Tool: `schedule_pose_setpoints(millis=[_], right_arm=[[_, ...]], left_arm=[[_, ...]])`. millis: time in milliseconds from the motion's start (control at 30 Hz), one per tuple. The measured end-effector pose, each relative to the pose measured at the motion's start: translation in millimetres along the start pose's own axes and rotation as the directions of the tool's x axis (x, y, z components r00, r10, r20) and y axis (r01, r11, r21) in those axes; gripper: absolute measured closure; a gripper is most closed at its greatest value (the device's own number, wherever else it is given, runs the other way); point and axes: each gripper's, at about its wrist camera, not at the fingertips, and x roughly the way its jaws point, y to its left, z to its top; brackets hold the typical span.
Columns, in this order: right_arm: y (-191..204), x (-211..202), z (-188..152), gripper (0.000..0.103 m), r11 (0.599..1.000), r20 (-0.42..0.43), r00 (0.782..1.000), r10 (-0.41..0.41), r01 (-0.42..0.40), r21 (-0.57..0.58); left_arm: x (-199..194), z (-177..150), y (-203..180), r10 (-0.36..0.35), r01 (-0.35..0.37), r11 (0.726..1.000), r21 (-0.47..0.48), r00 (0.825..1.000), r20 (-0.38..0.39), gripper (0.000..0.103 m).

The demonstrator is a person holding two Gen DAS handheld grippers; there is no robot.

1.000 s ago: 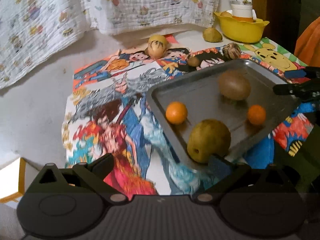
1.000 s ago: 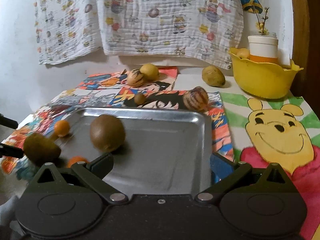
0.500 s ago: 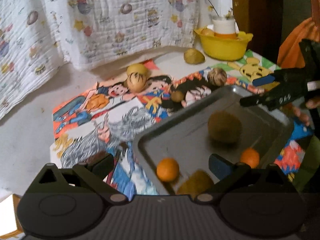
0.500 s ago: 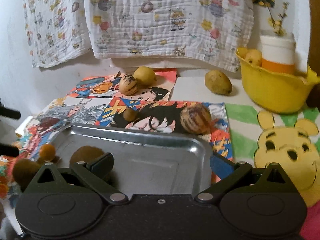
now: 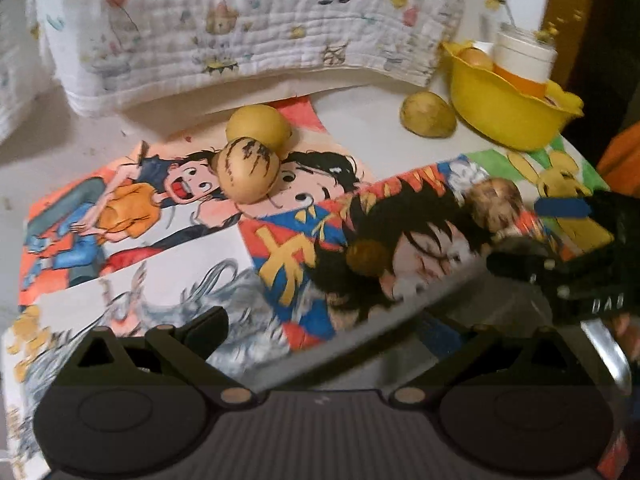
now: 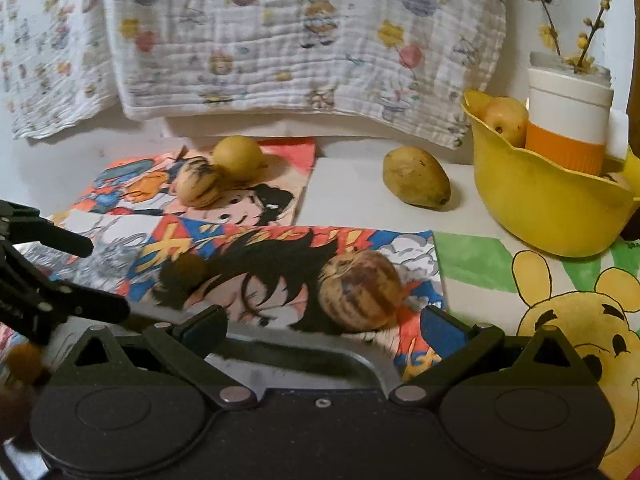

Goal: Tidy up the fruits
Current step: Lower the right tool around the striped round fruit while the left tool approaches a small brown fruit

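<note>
Fruits: tray point(image 6: 304, 356) pulled nearer both grippers, 2 striped melons point(image 6: 360, 290) beyond it still loose; both fingers open, empty.

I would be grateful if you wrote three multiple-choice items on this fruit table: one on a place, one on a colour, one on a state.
1. Where does the white cup with the orange band stand?
A on the tray
B in the bowl
C on the cloth

2. What colour is the wavy-rimmed plastic bowl?
A yellow
B blue
C white

3. How is the right hand-held gripper?
A shut on a fruit
B shut on the tray
C open, empty

Key: B, the cup rises from inside the bowl; A, its wall is plainly yellow; C, its fingers stand apart with only the metal tray's rim below them.
</note>
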Motion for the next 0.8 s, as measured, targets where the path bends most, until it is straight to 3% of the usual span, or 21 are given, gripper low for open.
schedule_pose_setpoints(millis=[133, 233, 400, 600, 800], right_arm=[[-7, 12, 2, 0.002, 0.999, 0.006, 1.0, -0.031, 0.031, 0.029], [-13, 19, 4, 0.011, 0.998, 0.003, 0.999, -0.043, 0.043, 0.056], [-12, 22, 7, 0.018, 0.998, 0.022, 0.999, -0.04, 0.039, 0.045], [-5, 29, 10, 0.03, 0.999, 0.0, 0.999, -0.033, 0.033, 0.007], [-6, 35, 10, 0.036, 0.999, -0.027, 0.999, -0.033, 0.033, 0.016]], left_arm=[[20, 7, -1, 0.002, -0.002, 1.0, -0.013, 1.0, 0.009, 0.001], [30, 8, -6, 0.017, -0.017, 1.0, 0.006, 1.0, 0.019, 0.001], [34, 8, -13, 0.007, -0.008, 1.0, 0.026, 0.999, 0.047, 0.01], [35, 8, -24, -0.013, 0.009, 0.998, 0.062, 0.998, 0.06, 0.028], [35, 8, -23, -0.021, 0.017, 0.999, 0.049, 0.997, 0.074, 0.055]])
